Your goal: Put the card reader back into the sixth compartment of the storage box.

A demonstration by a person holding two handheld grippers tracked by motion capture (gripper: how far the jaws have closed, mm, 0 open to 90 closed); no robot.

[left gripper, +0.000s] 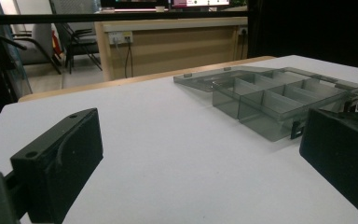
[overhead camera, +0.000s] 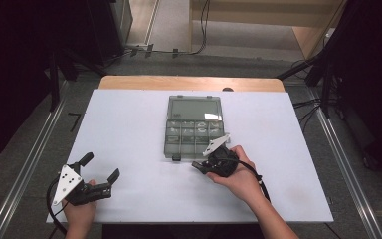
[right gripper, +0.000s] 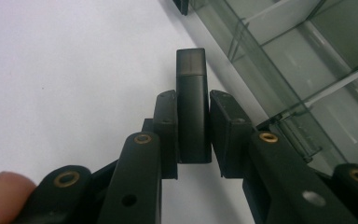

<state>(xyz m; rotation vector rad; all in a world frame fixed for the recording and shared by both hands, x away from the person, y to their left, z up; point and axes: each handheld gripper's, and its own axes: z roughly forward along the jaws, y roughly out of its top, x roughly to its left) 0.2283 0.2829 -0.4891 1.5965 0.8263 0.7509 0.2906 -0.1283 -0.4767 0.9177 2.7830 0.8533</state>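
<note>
An open clear grey compartment box (overhead camera: 169, 144) lies at the middle of the white table, its lid (overhead camera: 195, 107) folded flat behind it. Some far compartments hold small pale parts. My right gripper (overhead camera: 197, 165) lies against the box's near right corner and points left. Its jaws are shut on a small dark grey rectangular block (right gripper: 190, 65), which sticks out past the fingertips (right gripper: 166, 100) just beside the box wall (right gripper: 242, 51). My left gripper (overhead camera: 99, 168) rests near the table's front left, open, with bare table between its fingers (left gripper: 58, 163). It faces the box (left gripper: 279, 100).
A black latch (overhead camera: 176, 157) hangs on the box's front wall. The white sheet (overhead camera: 129, 124) covers a wooden table whose far edge (overhead camera: 189, 82) shows behind it. Metal rails run along both sides, and cables lie on the floor beyond.
</note>
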